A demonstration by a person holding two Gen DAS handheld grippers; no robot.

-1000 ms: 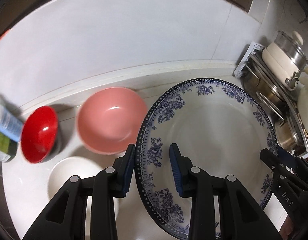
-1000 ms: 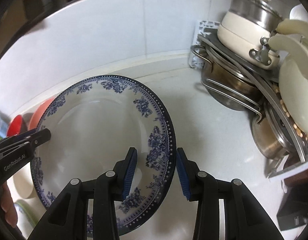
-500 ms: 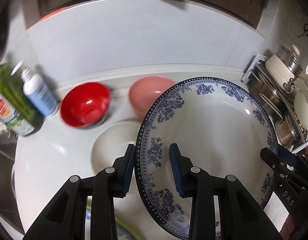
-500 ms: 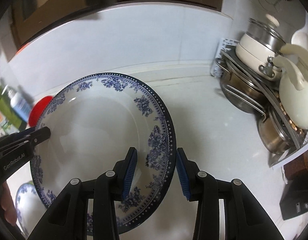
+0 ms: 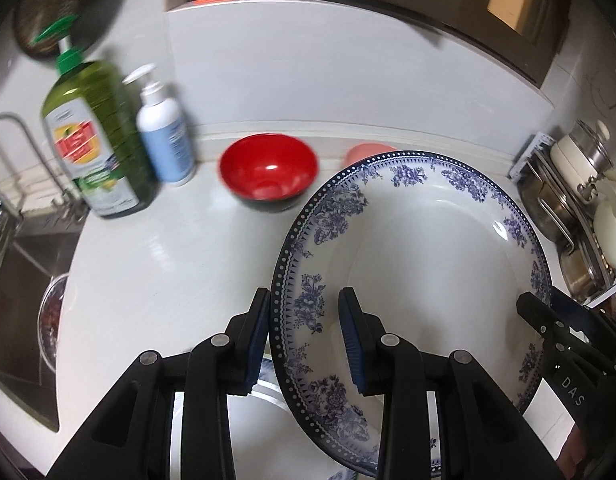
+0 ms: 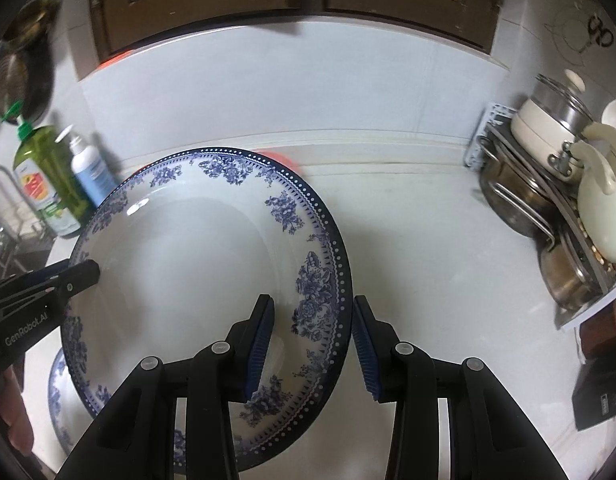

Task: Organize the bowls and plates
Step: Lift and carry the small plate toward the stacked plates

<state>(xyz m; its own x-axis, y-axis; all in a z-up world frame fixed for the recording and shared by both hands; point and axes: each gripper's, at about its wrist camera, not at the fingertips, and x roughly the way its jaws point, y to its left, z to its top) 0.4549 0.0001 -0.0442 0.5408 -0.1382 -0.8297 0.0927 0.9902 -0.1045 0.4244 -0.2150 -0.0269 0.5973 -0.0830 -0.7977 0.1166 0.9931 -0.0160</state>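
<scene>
I have the plate [image 5: 427,264] carried between both tools, well above the counter [image 5: 156,264]: the left gripper [image 5: 304,340] is clamped on its left rim, one pad under the edge and one inside the well, and the right gripper [image 6: 311,344] is clamped on the opposite rim the same way. The plate hangs tilted, its far edge raised, in front of the red bowl [image 5: 270,178] and the pink bowl [image 5: 369,152], whose rim just peeks over the plate's edge. Below the plate, toward me, a second patterned plate [image 6: 62,408] lies on the counter, which I judge to be the stack I am heading for. My worry is the glaze: it is slick and each grip covers only a narrow strip of rim, so if my two hands drift apart or twist against each other, one edge could slide out and the plate would drop onto the one below and chip both. Coming down tilted could also knock rim on rim. The soap bottle [image 5: 94,136] and the pump bottle [image 5: 166,136] stand left of the red bowl, near enough to be swept over. The plate itself is wide and shallow, white, with blue flower clusters and a dark dotted border, clean and glossy, with no crack that I can see.
</scene>
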